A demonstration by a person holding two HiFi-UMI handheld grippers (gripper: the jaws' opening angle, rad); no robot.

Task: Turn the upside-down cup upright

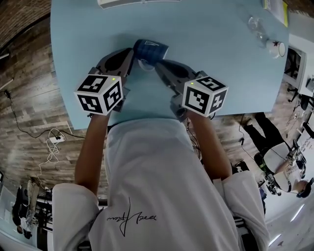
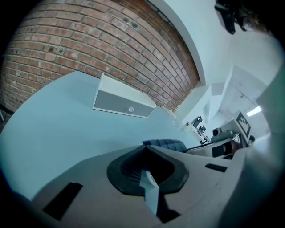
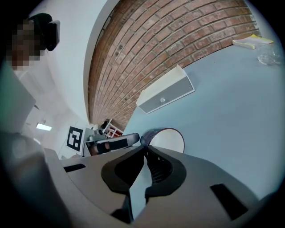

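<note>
The blue cup (image 1: 150, 49) with a white inside (image 3: 167, 140) is tipped over above the light blue table (image 1: 216, 54), its mouth turned toward me. My left gripper (image 1: 131, 53) is at the cup's left side. Its jaws are closed, with a white sliver of the cup's rim between them, and the blue body (image 2: 165, 144) shows just past the tips. My right gripper (image 1: 158, 66) sits under the cup's rim with its jaws together and its tips (image 3: 144, 149) touching the rim's lower edge. Nothing shows between them.
A white box (image 1: 132, 2) lies at the table's far edge. At the far right stand a clear glass (image 1: 256, 25), a small white cup (image 1: 275, 48) and yellow paper (image 1: 275, 7). The table's near edge runs just behind both grippers. Wooden floor lies to the left.
</note>
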